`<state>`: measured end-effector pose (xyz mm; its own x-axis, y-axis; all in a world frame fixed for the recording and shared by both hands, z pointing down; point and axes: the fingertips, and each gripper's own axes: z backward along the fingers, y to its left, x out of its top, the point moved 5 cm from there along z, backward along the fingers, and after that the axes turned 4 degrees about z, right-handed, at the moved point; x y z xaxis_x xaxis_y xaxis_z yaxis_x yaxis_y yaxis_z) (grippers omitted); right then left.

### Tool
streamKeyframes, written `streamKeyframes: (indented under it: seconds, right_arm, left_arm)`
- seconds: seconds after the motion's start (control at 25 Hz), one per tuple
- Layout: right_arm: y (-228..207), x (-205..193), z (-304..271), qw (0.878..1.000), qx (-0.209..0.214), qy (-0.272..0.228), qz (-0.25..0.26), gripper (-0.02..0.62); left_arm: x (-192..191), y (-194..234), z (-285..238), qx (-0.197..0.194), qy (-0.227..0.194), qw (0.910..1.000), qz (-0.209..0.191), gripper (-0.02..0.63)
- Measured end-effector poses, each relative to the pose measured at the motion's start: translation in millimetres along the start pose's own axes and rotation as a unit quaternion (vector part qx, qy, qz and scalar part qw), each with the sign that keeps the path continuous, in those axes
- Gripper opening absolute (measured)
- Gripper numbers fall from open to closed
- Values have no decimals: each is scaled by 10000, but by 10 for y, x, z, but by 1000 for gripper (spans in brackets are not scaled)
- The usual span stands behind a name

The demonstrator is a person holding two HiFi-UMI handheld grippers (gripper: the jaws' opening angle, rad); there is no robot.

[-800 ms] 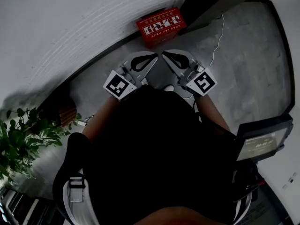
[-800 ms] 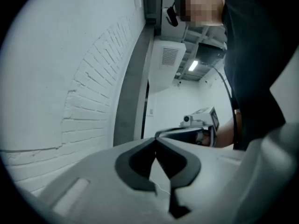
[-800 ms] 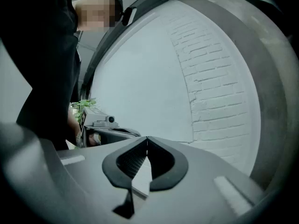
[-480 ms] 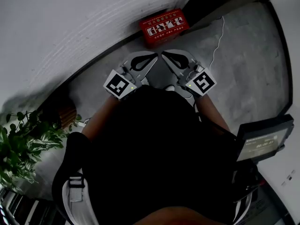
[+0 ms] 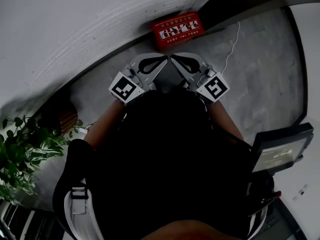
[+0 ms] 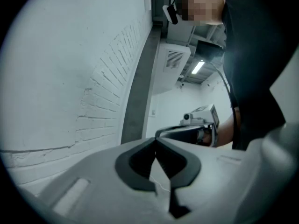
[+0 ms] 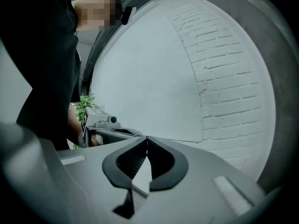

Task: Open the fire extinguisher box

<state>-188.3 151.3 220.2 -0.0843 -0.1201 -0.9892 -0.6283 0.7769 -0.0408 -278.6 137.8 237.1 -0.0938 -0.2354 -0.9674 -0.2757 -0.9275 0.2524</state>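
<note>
You stand over the fire extinguisher box [image 5: 177, 30], a red box with white pictures on the face turned up toward you. It sits on the grey floor [image 5: 260, 64], pushed against the foot of the white brick wall [image 5: 75, 24]. It is ahead of both tools and apart from them; neither one touches it.

Your left gripper [image 5: 166, 59] is held out in front of your body with its tip aimed inward toward the other tool. In the left gripper view its jaws are pressed together at the tip, with nothing between them. Its marker cube [image 5: 125, 88] sits at the near end, just ahead of your forearm.

Your right gripper [image 5: 172, 59] mirrors it, its tip just beside the left one so the two form a peak that points at the box. In the right gripper view those jaws are also closed tight and empty. Its marker cube [image 5: 214, 87] sits at its near end.

A thin white cable [image 5: 232, 44] trails across the floor to the right of the box. A leafy green plant [image 5: 22, 144] stands at your left. A dark device with a pale screen [image 5: 280, 151] sits at your right side.
</note>
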Motion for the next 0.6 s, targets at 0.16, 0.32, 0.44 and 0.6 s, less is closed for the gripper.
streamKeyframes:
  seconds: [0.16, 0.32, 0.44, 0.6]
  right_arm:
    - [-129, -4, 26, 9999, 123, 3, 35, 8]
    - [-364, -67, 104, 9993, 373, -3, -34, 8]
    - [-618, -98, 236, 9984, 549, -99, -103, 8]
    - [-1099, -133, 506, 9957, 903, -170, -152, 8]
  left_arm:
    - [6, 13, -116, 136, 80, 9999, 8, 0]
    - [-48, 73, -366, 392, 100, 9992, 17, 0]
    - [-80, 91, -597, 662, 158, 9977, -2, 0]
    - [-64, 94, -1095, 1091, 99, 9940, -70, 0]
